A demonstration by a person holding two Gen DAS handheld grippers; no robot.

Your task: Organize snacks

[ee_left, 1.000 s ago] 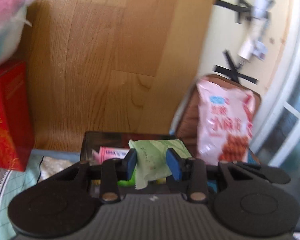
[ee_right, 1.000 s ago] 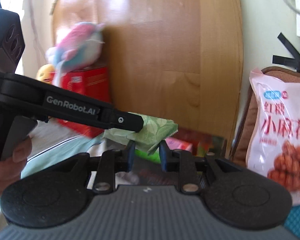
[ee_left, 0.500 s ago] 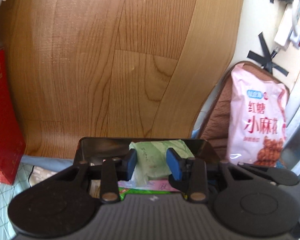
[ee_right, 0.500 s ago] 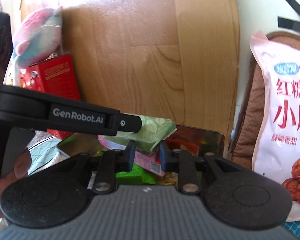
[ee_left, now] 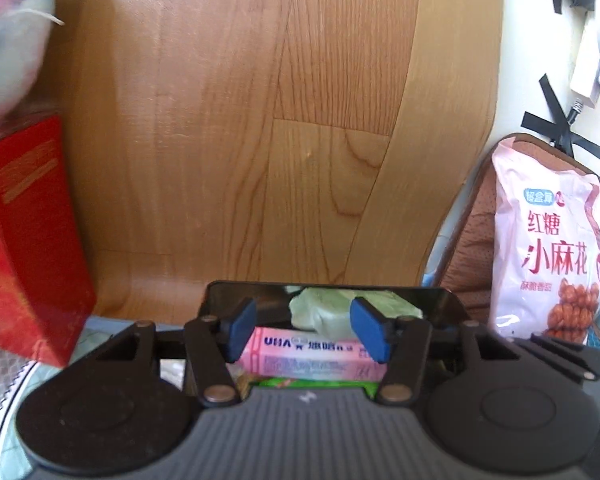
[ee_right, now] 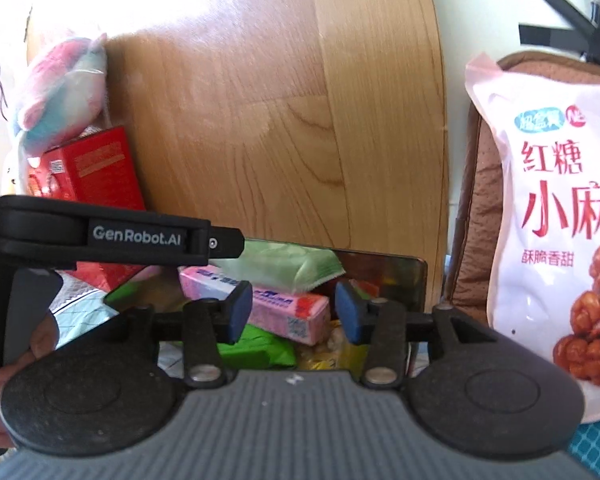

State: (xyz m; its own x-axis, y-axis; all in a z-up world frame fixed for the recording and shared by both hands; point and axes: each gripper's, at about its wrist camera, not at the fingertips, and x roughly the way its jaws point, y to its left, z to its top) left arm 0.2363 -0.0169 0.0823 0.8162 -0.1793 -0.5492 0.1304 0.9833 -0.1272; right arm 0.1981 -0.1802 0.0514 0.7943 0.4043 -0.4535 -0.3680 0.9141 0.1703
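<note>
A dark metal tin stands against the wooden board and holds several snacks. A pale green packet lies on top in it, over a pink box and a bright green pack. My left gripper is open and empty just above the tin; its arm reaches in from the left in the right wrist view. My right gripper is open and empty over the tin.
A big pink snack bag leans on a brown cushion to the right. A red box stands at the left with a plush toy on it. The wooden board rises behind.
My left gripper opened and let go of the pale green packet, which now lies in the tin. My right gripper also opened wider. Both moved closer over the tin.
</note>
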